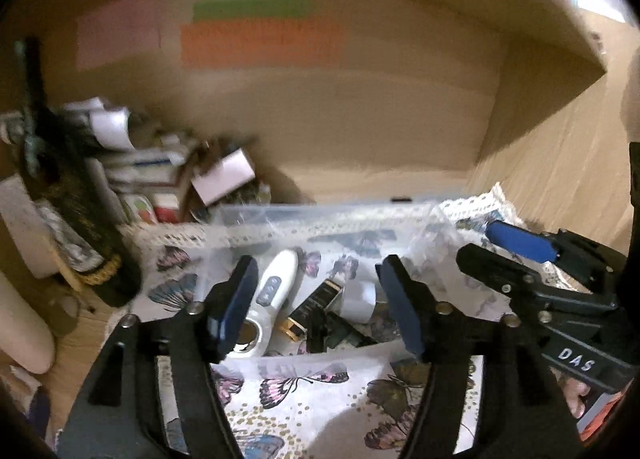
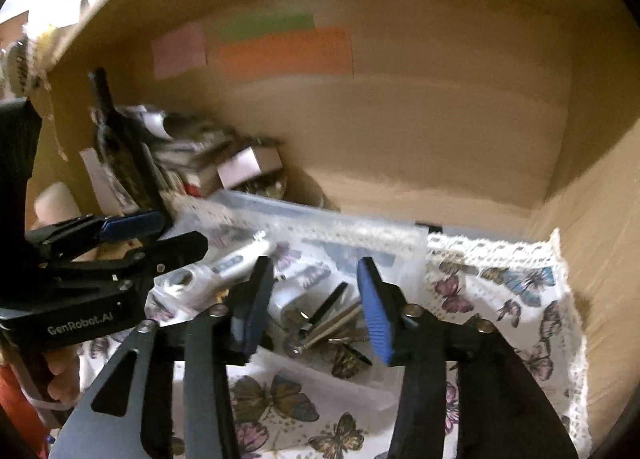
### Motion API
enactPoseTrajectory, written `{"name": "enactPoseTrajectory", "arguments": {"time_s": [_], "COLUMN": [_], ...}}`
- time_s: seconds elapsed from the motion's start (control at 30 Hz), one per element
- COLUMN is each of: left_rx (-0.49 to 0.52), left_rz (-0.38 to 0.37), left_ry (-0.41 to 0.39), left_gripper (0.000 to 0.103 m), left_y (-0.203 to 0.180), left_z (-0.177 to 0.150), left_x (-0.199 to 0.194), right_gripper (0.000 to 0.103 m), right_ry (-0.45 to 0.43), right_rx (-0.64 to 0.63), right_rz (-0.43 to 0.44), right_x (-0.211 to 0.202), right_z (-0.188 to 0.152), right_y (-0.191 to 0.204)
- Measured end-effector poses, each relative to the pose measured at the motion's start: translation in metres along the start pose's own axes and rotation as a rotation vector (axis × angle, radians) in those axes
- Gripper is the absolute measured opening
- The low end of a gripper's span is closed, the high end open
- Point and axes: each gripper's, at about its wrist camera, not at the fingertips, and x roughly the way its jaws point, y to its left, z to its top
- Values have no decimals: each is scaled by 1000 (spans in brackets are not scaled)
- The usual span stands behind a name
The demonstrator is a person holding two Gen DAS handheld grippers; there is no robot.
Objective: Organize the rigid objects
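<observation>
A clear plastic bin [image 1: 320,215] [image 2: 360,231] stands on a butterfly-print cloth [image 1: 304,383] [image 2: 500,291] inside a wooden cabinet. In it lie a white handheld device [image 1: 276,283] [image 2: 224,267], a black and gold tube [image 1: 316,303], a small white box [image 1: 360,299] and dark slim items [image 2: 332,311]. My left gripper [image 1: 316,303] is open and empty over the bin's near side. My right gripper [image 2: 316,303] is open and empty over the bin too. Each gripper shows in the other's view, the right one [image 1: 508,255] and the left one [image 2: 156,235], both open.
A dark bottle [image 1: 68,195] [image 2: 124,155] stands at the left, with a pile of small boxes and papers [image 1: 168,175] [image 2: 224,167] behind it. Coloured paper notes [image 1: 260,41] [image 2: 280,47] stick on the back wall. The cabinet's side wall [image 2: 600,219] is at the right.
</observation>
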Motion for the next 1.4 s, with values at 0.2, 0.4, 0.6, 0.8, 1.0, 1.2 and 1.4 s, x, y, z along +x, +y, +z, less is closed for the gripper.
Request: {"name": "enactPoseTrajectory", "arguments": {"time_s": [0.2, 0.4, 0.6, 0.8, 1.0, 1.2, 1.4], "left_rx": [6, 12, 9, 15, -1, 0, -2], "left_rz": [5, 16, 19, 30, 34, 33, 32], "left_ry": [-125, -213, -266, -302, -314, -314, -314], "left_gripper": [86, 101, 103, 103, 103, 103, 103], "left_y": [-8, -14, -17, -19, -16, -15, -14], "left_z": [-4, -9, -17, -23, -25, -27, -27], "left_x": [-55, -103, -137, -158, -165, -165, -165], "right_gripper": [62, 86, 100, 102, 103, 103, 103], "right_ry": [-124, -227, -298, -326, -334, -333, -325], "right_rx": [-12, -18, -17, -10, -2, -5, -2], "right_rz": [-4, 2, -7, -12, -22, -24, -25], "right_x": [-52, -94, -120, -134, -137, -138, -136], "right_z": [2, -1, -7, -11, -14, -14, -15], "right_y": [12, 22, 29, 30, 31, 31, 33]}}
